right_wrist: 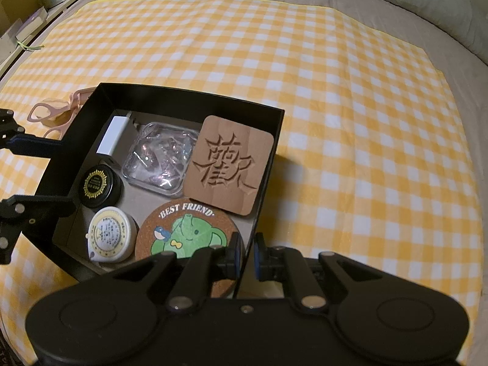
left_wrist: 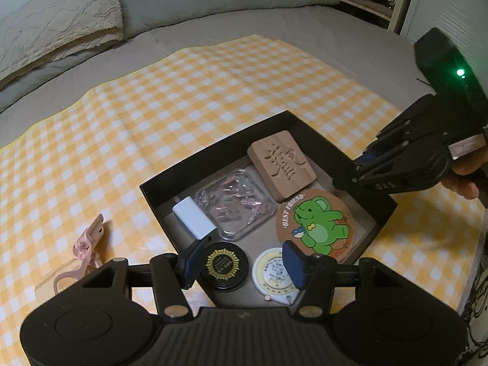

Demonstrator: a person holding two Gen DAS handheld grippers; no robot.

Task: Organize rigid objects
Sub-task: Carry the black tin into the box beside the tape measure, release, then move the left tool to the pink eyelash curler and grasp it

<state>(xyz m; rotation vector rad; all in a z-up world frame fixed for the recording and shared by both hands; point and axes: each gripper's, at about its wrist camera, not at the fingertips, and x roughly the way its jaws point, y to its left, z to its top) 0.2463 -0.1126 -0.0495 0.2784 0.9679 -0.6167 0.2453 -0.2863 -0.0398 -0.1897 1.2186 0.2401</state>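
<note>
Yellow checked cloth (right_wrist: pixel 350 76) on the bed; black box (right_wrist: pixel 189 97) sits on it. We've got six items packed: wooden block (right_wrist: pixel 227 164), elephant coaster (right_wrist: pixel 186 228), clear case (left_wrist: pixel 233 202), white adapter (left_wrist: pixel 193 219), black tin (right_wrist: pixel 97 183), tape measure (right_wrist: pixel 111 233). Pink scissors (left_wrist: pixel 82 253) still outside, beside the box. Right gripper (right_wrist: pixel 246 254) pinches the box wall, jaws nearly closed; left gripper (left_wrist: pixel 241 263) hangs wide open, empty, over the near box wall.
</note>
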